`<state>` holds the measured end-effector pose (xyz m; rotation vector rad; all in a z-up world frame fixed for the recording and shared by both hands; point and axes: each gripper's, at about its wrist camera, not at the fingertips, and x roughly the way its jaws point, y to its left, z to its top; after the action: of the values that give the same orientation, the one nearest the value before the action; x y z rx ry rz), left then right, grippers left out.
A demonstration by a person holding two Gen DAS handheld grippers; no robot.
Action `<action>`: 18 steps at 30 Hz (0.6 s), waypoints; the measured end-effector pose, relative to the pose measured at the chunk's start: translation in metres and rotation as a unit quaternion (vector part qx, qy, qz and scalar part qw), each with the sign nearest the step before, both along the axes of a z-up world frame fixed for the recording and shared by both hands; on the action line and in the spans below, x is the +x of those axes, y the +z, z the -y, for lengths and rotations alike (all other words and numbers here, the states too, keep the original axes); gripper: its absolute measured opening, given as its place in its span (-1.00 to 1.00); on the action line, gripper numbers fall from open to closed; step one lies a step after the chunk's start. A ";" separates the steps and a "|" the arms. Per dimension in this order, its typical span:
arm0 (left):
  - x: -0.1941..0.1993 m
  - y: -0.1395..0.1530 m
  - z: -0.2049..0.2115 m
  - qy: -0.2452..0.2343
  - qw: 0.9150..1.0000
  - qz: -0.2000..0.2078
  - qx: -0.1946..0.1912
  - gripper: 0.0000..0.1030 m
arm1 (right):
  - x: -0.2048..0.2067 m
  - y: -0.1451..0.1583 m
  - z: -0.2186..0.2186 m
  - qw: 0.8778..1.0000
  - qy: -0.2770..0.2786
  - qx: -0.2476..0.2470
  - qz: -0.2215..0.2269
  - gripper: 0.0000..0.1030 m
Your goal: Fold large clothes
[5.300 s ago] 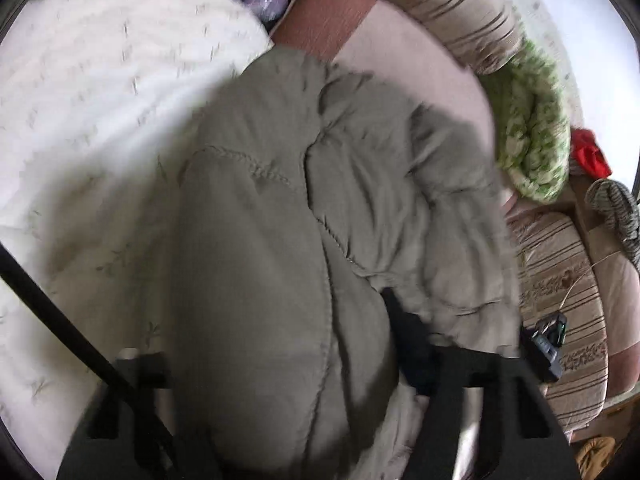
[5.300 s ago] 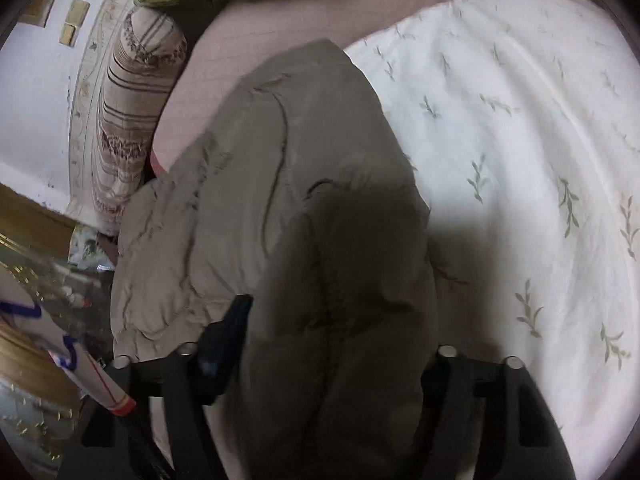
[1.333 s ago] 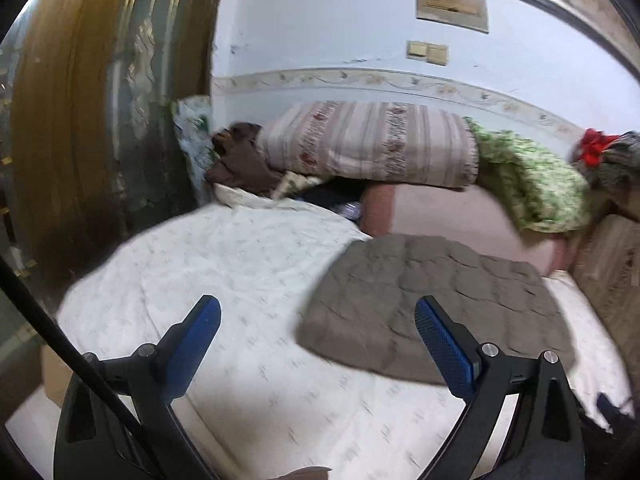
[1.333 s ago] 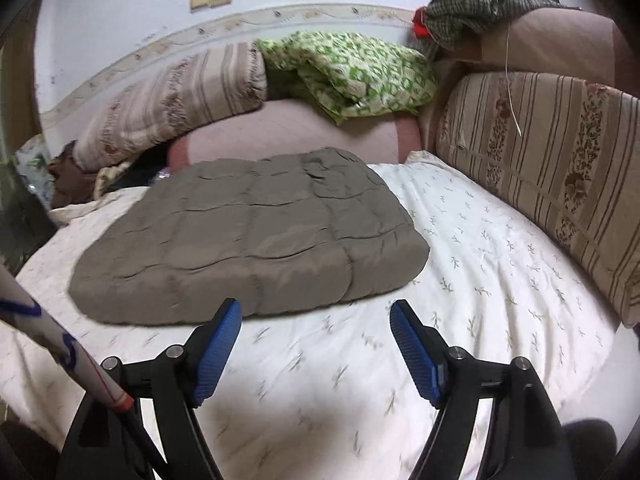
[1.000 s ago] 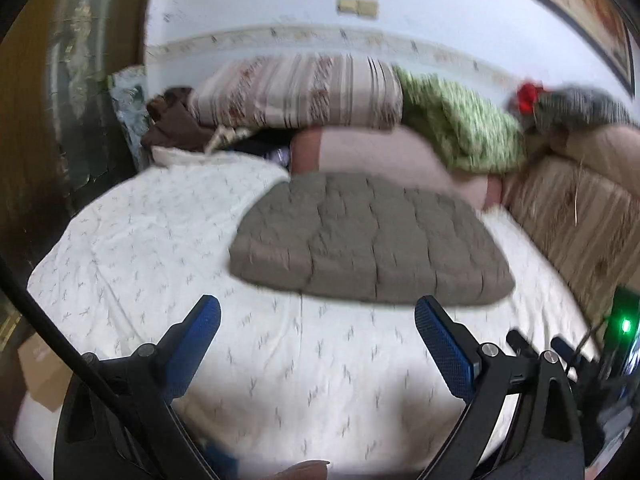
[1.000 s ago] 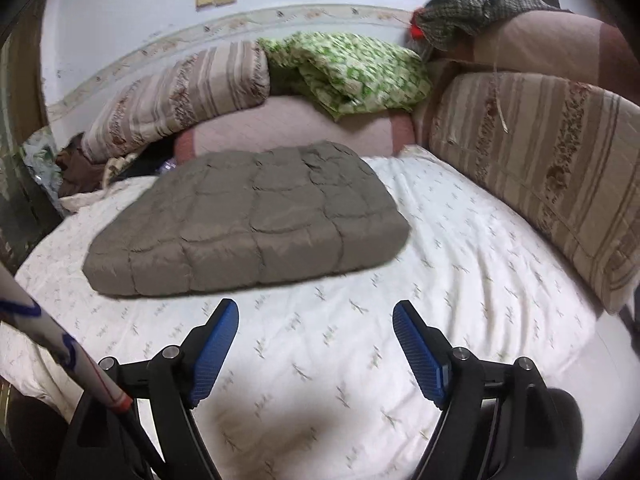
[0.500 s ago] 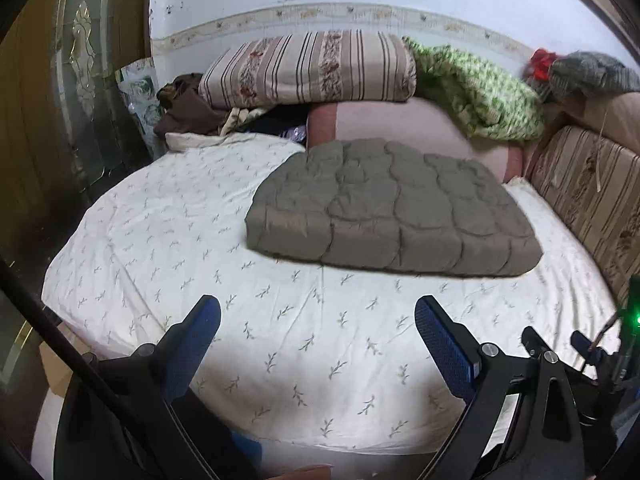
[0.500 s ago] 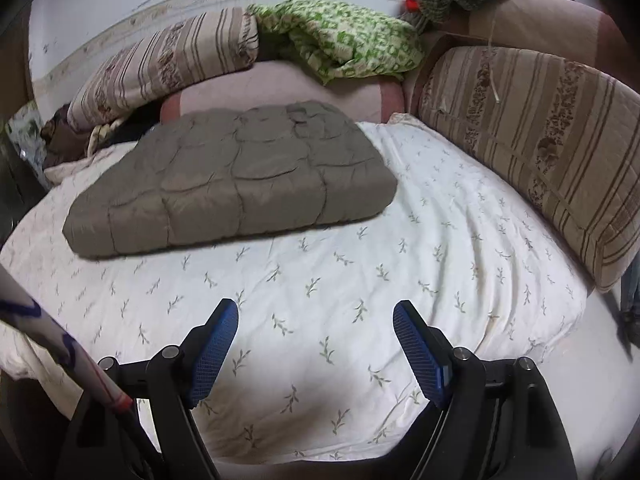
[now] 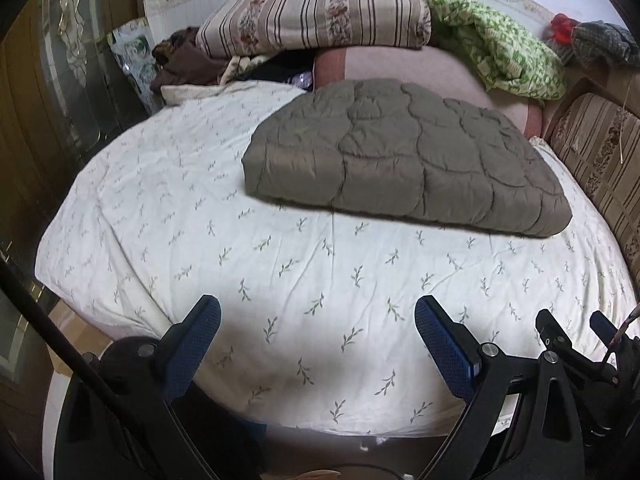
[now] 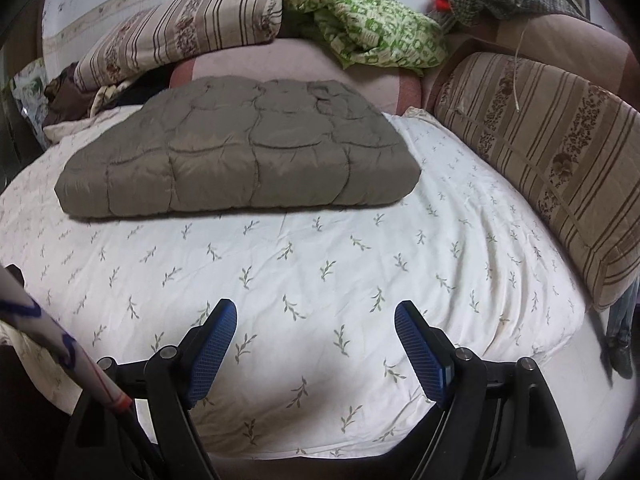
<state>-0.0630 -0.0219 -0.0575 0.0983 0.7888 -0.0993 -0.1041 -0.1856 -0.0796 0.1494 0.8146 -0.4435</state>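
A grey-brown quilted garment (image 9: 404, 156) (image 10: 244, 160) lies folded into a thick flat rectangle on the far half of the bed. My left gripper (image 9: 316, 320) hangs open over the near edge of the white leaf-print bed cover (image 9: 200, 240), well short of the garment, with nothing between its blue pads. My right gripper (image 10: 315, 322) is open too, above the near part of the bed cover (image 10: 440, 248), also apart from the garment. The right gripper's black body shows at the lower right of the left wrist view.
A striped bolster (image 9: 316, 16) and a green-white blanket (image 9: 504, 52) lie behind the garment by the wall. Striped cushions (image 10: 552, 152) line the bed's right side. Dark clothes (image 9: 180, 64) are piled at the back left, beside a wooden door (image 9: 60, 80).
Earlier both grippers held the bunched garment; it now lies folded and released. Over the last second both grippers drew back, sank and tilted down toward the bed's near edge.
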 end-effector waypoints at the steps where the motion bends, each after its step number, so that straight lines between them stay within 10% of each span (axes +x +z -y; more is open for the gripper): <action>1: 0.002 -0.003 -0.001 0.002 1.000 -0.006 -0.001 0.89 | 0.001 -0.002 -0.001 1.000 0.002 -0.002 -0.003 0.65; 18: 0.006 -0.014 0.006 -0.008 0.999 -0.030 0.014 0.89 | 0.003 -0.010 0.004 1.000 -0.005 0.004 -0.018 0.66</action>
<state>-0.0571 -0.0274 -0.0713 0.1285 0.8491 -0.1060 -0.1010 -0.1895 -0.0898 0.1540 0.8504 -0.4542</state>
